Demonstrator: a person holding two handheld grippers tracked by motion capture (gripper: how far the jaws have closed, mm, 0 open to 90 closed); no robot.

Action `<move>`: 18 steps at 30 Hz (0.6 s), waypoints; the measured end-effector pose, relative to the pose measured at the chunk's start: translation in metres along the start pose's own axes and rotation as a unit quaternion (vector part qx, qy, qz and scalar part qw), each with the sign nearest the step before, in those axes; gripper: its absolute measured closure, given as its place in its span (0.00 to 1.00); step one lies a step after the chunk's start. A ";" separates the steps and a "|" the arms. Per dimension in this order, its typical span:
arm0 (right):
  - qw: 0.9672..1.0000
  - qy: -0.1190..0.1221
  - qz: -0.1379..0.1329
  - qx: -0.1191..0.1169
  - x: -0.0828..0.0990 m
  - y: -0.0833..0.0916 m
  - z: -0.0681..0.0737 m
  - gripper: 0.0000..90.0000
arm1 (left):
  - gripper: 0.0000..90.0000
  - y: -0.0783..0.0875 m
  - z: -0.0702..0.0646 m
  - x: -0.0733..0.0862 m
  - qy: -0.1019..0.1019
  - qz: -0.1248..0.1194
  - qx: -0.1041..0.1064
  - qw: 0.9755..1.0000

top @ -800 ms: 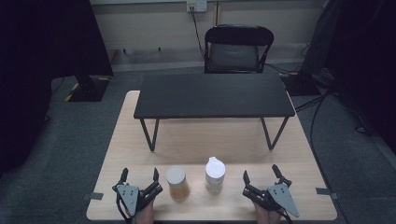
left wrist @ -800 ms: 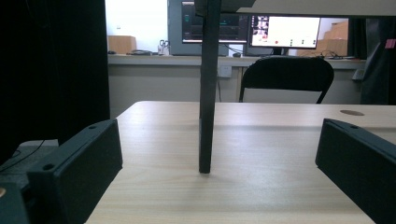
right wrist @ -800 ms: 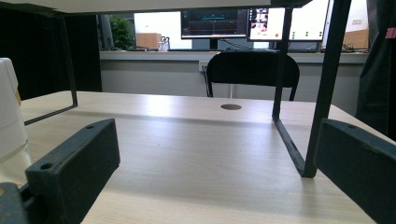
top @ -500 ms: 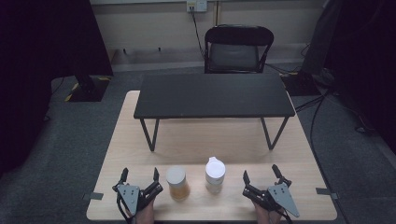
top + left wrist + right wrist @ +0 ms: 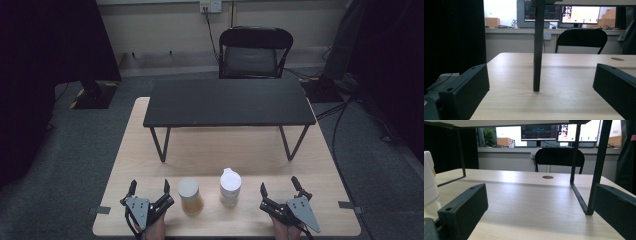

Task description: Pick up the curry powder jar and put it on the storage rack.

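Note:
Two jars stand near the front edge of the light wooden table [image 5: 220, 150]: an amber-filled jar [image 5: 190, 196] with a pale lid, and a clear bottle with a white cap [image 5: 230, 187] to its right. My left gripper [image 5: 149, 187] rests at the front left, just left of the amber jar, open with nothing between its jaws. At the front right my right gripper [image 5: 278, 187] also stands open and empty, to the right of the white-capped bottle. In the right gripper view the white-capped bottle [image 5: 429, 180] sits at the left edge.
A low black shelf table [image 5: 229, 102] on thin metal legs spans the back half of the wooden table; its leg [image 5: 537, 50] rises ahead of the left gripper, another leg [image 5: 596, 170] ahead of the right. A black chair [image 5: 256, 50] stands beyond.

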State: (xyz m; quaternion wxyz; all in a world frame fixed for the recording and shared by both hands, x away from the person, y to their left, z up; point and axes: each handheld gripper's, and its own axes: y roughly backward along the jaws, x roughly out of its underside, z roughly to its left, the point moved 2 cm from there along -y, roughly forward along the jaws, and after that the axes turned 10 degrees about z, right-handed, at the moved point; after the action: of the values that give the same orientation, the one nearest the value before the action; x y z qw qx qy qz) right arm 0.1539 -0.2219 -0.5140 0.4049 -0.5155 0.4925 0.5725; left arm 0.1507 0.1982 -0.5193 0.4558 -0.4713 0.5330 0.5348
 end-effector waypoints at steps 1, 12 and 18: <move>1.000 0.000 0.000 0.000 0.000 0.000 0.000 0.00 | 0.00 0.000 0.000 0.000 -0.001 0.000 0.000 1.000; 1.000 0.000 0.000 0.001 0.000 0.000 0.000 0.00 | 0.00 0.000 0.003 0.001 0.005 -0.005 0.008 1.000; 1.000 0.000 0.000 0.000 0.000 0.000 0.000 0.00 | 0.00 0.002 0.006 0.000 0.019 -0.014 0.019 1.000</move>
State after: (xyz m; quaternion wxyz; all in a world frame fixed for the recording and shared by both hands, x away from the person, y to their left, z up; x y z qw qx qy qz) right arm 0.1540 -0.2219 -0.5140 0.4048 -0.5156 0.4924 0.5725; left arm 0.1488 0.2046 -0.5190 0.4618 -0.4802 0.5452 0.5088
